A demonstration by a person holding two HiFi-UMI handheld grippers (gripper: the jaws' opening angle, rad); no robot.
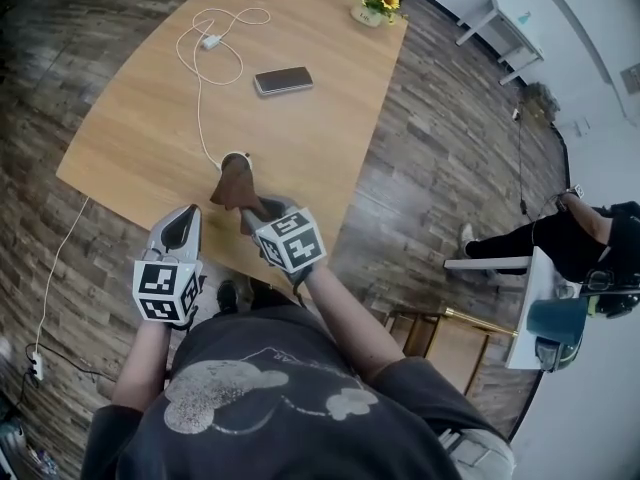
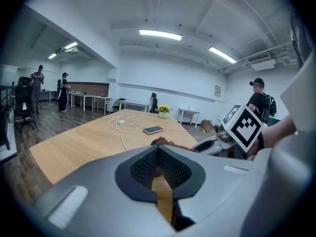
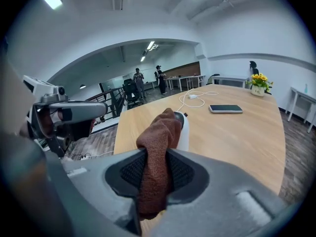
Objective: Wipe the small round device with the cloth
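The small round device (image 1: 235,157) is white with a dark top and stands near the front edge of the wooden table (image 1: 130,138). A brown cloth (image 1: 237,185) lies draped over it. My right gripper (image 1: 254,213) is shut on the cloth's near end, just in front of the device. The right gripper view shows the cloth (image 3: 159,137) pinched between the pads, with the device (image 3: 183,133) right behind it. My left gripper (image 1: 183,228) hovers at the table's front edge, to the left of the device. It is shut and holds nothing, and its own view shows the cloth (image 2: 171,143) ahead.
A white cable with a charger (image 1: 209,41) runs from the device across the table. A phone (image 1: 283,80) lies beyond it, and a sunflower pot (image 1: 377,4) stands at the far corner. To the right, a person (image 1: 560,240) sits at another desk.
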